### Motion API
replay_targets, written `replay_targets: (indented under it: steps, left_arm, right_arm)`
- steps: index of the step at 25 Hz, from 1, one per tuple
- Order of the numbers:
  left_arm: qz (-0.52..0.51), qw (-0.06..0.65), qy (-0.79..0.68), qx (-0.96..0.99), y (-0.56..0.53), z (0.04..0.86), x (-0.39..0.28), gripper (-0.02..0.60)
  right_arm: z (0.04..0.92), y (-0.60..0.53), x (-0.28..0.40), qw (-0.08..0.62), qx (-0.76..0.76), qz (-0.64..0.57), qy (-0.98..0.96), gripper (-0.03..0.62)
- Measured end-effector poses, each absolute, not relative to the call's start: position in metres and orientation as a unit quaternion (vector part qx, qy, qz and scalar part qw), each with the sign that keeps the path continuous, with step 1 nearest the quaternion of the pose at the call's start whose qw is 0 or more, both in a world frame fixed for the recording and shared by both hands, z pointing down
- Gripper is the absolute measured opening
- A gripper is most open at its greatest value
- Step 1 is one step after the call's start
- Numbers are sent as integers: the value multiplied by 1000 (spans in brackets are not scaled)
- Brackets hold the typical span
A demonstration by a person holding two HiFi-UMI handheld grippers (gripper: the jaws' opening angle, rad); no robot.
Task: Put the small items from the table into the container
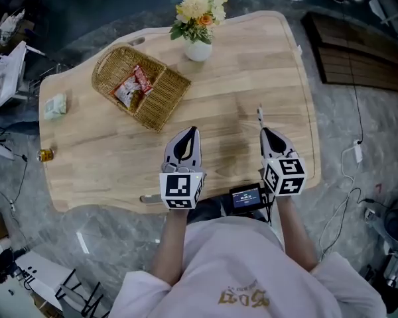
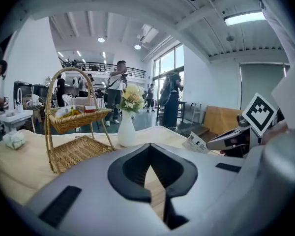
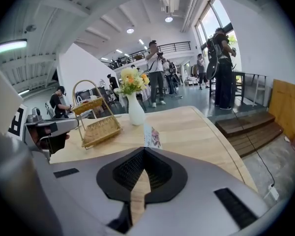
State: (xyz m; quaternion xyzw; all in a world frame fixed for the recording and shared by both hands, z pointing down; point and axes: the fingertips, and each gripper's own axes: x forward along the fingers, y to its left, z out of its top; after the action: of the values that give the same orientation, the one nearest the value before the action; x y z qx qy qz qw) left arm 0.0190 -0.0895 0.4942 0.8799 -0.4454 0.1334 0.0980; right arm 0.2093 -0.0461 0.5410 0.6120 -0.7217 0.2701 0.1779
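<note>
A wicker basket (image 1: 152,95) lies on the wooden table (image 1: 252,65) at the back left, with a red snack packet (image 1: 134,87) in it. My right gripper (image 1: 263,131) hovers over the table's near right part, shut on a small printed sachet (image 1: 259,116) that stands up from its tips (image 3: 152,137). My left gripper (image 1: 193,130) hangs beside it, jaws together with nothing in them (image 2: 150,147). A crumpled green-white wrapper (image 1: 54,106) and a small golden item (image 1: 45,154) lie near the table's left edge.
A white vase of flowers (image 1: 198,48) stands at the back, right of the basket. A small screen device (image 1: 245,196) sits at the near table edge. Dark wooden steps (image 1: 355,52) and cables lie on the floor to the right. People stand in the background.
</note>
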Motion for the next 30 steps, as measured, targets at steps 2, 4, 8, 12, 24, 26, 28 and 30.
replay_targets:
  steps: [2,4,8,12,24,26,28,30]
  left_arm:
    - [127,91,-453,878,-89,483,16,-3]
    - [121,84,-458,877,-89,472,14,-3]
    - [105,68,-465,876,-88,449,12,-3]
    - [92,53,-473,874,-90,429,10,-3]
    - [68,31,-511,857,-92,397,-17,-3]
    - [66,27,-519,852,-93,393,-25,-3]
    - [65,22,-528,847,-93,390,-33,-3]
    - [66,20,-536,842,-93,388,-41,-3]
  right_arm:
    - [528,-47,208,169,612,261,-727,18]
    - [515,-48,207,157,612,255,-732,18]
    - [486,-50,207,133,611,243,-742,18]
    - [466,-52,207,121,610,226,-750,18]
    - [435,-64,183,106,586,198,-779,18]
    - [430,-68,175,104,579,193,-785,18]
    - [426,-71,168,103,573,188,-791,18]
    - [420,-75,160,101,566,182,-798,18]
